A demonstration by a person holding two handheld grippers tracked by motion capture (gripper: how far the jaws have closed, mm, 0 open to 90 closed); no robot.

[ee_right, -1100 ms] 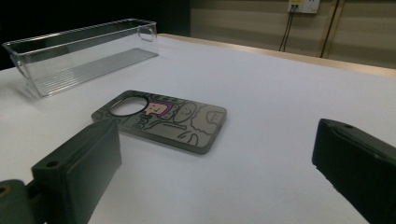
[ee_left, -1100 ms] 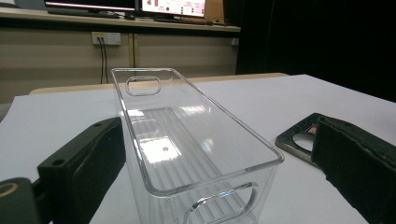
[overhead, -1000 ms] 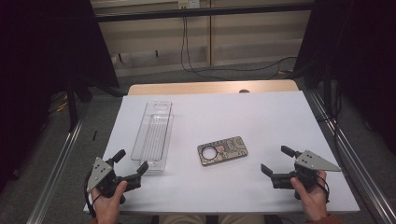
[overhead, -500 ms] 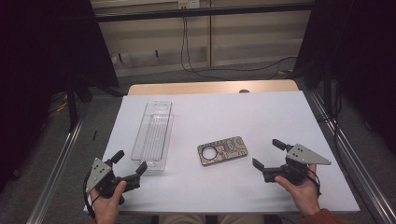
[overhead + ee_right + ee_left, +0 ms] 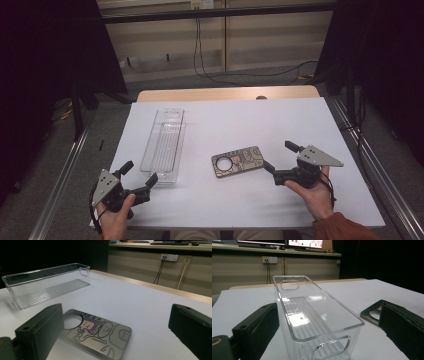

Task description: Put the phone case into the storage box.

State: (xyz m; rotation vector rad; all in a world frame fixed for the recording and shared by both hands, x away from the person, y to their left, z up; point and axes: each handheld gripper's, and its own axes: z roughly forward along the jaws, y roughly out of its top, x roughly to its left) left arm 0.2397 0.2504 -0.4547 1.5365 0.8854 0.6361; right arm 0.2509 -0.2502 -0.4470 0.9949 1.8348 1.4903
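A clear plastic tray (image 5: 162, 145) (image 5: 312, 312) lies lengthwise on the left part of the white table (image 5: 300, 120), and it is empty. A flat phone case (image 5: 237, 161) (image 5: 100, 332) with cartoon drawings and a round hole lies near the middle. My left gripper (image 5: 141, 171) stands open just in front of the tray's near end, its jaws wider than that end. My right gripper (image 5: 278, 155) is open at the case's right end, one jaw close beside it. In the left gripper view the case's corner (image 5: 372, 313) peeks past the right jaw.
A wooden strip (image 5: 225, 94) borders the table's far edge. Metal rails (image 5: 60, 190) run along both sides below table height. Cables (image 5: 210, 60) lie on the floor behind. The far and right parts of the table top are bare white.
My right gripper has moved left toward the phone case and now stands at its right end. The left gripper, tray and case have stayed put.
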